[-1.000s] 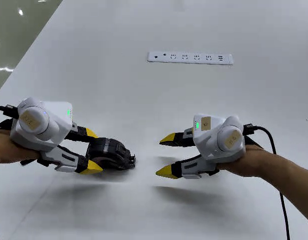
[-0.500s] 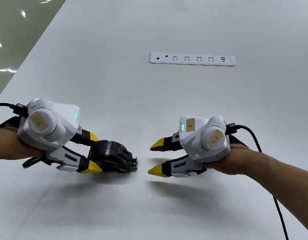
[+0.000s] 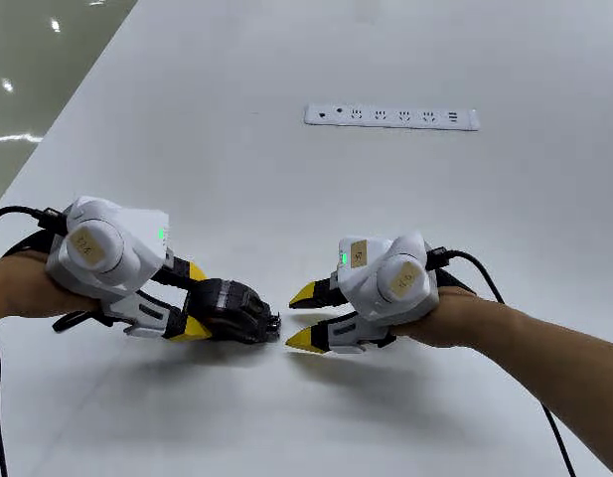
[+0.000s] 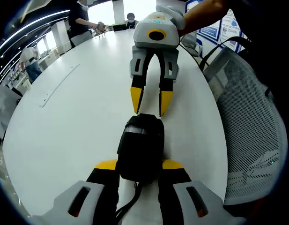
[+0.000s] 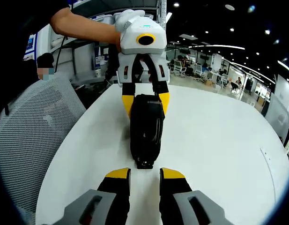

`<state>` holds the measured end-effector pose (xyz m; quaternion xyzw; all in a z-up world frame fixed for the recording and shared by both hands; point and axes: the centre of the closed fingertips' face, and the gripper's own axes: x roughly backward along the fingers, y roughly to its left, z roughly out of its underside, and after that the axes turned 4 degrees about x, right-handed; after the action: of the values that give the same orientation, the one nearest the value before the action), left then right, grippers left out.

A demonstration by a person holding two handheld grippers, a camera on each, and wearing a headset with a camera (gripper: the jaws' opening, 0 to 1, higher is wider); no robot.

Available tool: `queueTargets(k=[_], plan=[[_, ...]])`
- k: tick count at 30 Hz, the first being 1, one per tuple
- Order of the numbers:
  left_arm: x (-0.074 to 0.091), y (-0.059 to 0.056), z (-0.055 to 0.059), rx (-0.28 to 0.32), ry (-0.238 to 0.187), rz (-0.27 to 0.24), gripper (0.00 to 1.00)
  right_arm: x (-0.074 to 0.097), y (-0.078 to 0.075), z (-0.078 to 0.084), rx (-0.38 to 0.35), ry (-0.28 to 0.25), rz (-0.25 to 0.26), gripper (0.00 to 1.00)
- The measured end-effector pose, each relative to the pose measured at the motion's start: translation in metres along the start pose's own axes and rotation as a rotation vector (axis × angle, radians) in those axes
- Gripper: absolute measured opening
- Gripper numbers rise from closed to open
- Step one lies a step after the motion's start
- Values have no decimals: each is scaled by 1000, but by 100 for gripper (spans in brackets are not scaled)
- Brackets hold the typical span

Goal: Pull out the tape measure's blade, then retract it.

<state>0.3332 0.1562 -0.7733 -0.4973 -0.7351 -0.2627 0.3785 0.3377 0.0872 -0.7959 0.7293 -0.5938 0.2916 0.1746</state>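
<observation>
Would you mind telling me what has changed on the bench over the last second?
The right gripper has moved toward the tape measure, closing most of the gap. Its jaws have narrowed but remain open, and it has not taken hold of the blade's tip. The left gripper stays clamped on the tape measure, which rests in the same spot on the table. The power strip is unchanged.
</observation>
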Motion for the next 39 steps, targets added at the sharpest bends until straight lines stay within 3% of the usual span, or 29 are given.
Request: queueTargets(k=[22,26,39], plan=[[-1,0,-1,15,-1,3,26,-19,-1,0,28,39,-7,12],[-2,0,-1,14,0,4,26,-18,-1,0,11,37,-7,12],[-2,0,-2,14,1,12,26,-17,-1,1,64,52,-4,9]])
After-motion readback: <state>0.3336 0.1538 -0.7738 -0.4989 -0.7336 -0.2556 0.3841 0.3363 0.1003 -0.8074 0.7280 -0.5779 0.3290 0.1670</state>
